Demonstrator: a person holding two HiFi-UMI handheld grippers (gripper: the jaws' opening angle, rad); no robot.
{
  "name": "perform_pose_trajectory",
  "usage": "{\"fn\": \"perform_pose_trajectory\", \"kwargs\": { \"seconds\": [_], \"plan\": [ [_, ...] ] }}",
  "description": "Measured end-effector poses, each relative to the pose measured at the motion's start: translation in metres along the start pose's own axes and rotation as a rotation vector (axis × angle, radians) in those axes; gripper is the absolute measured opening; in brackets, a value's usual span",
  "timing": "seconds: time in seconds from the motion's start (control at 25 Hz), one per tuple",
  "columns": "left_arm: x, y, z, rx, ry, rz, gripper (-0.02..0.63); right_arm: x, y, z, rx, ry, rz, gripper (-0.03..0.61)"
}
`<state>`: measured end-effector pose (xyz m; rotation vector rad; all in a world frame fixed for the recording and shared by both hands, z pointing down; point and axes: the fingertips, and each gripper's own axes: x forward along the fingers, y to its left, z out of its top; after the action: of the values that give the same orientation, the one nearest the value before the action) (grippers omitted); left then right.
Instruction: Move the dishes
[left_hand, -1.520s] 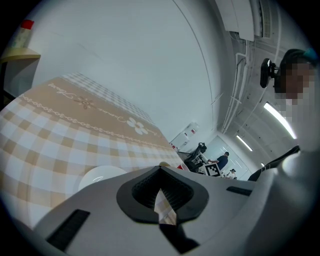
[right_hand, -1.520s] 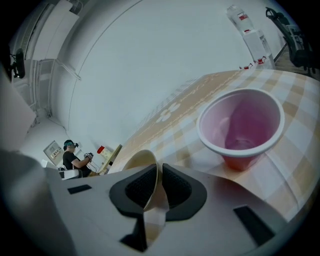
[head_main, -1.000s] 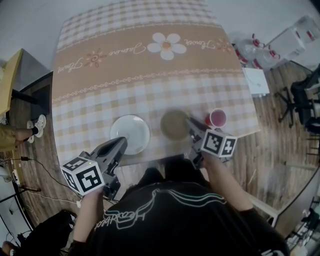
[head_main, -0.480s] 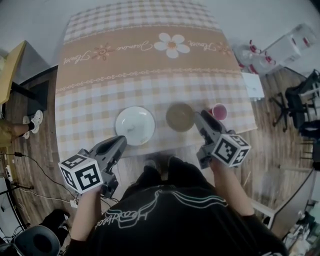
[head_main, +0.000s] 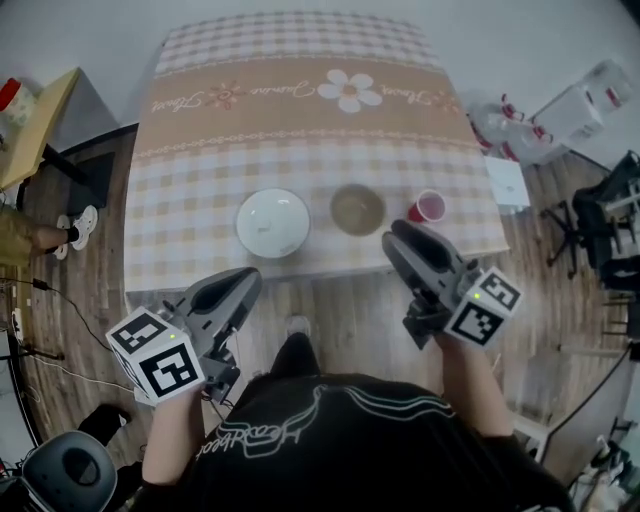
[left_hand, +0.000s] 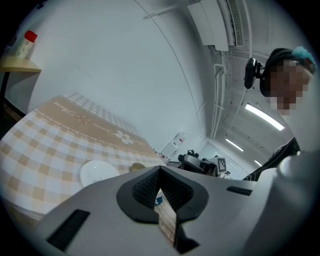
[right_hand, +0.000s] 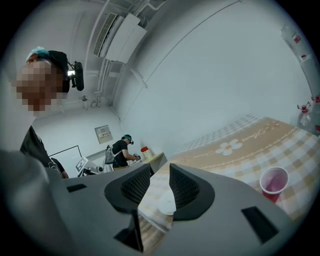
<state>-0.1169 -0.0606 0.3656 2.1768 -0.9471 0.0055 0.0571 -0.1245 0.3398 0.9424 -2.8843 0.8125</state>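
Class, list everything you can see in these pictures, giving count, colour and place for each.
table: one, beige-and-white checked cloth, centre.
plate: one, white, near the table's front edge, left.
bowl: one, brown, right of the plate.
cup: one, red, right of the bowl.
side table: one, yellow, far left.
left gripper: one, grey, off the front edge, jaws together, empty.
right gripper: one, grey, off the front edge, jaws apart, just been closing somewhat, nothing between them.
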Motion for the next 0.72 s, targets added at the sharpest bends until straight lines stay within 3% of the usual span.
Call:
{"fn": "perform_pose_trajectory", "kwargs": {
  "seconds": [0.2,0.4,0.6,0.72],
  "plan": [
    [-0.005,-0.061,-0.014,0.092,-0.023,-0.036,-0.005,-0.041,0.05,-0.013,-0.092,0.052,0.08,0.104],
    [0.025,-0.072,0.015,0.114,0.004,-0.123,-0.005,-0.034,0.056,0.01,-0.104,0.058,0.134,0.03],
    [0.02,-0.109,-0.012,0.184,-0.01,-0.199,-0.005,-0.061,0.09,-0.025,-0.147,0.168,0.208,0.012],
    [0.017,-0.134,-0.028,0.23,0.008,-0.193,-0.005,-0.085,0.107,-0.035,-0.131,0.191,0.226,0.012]
  ]
}}
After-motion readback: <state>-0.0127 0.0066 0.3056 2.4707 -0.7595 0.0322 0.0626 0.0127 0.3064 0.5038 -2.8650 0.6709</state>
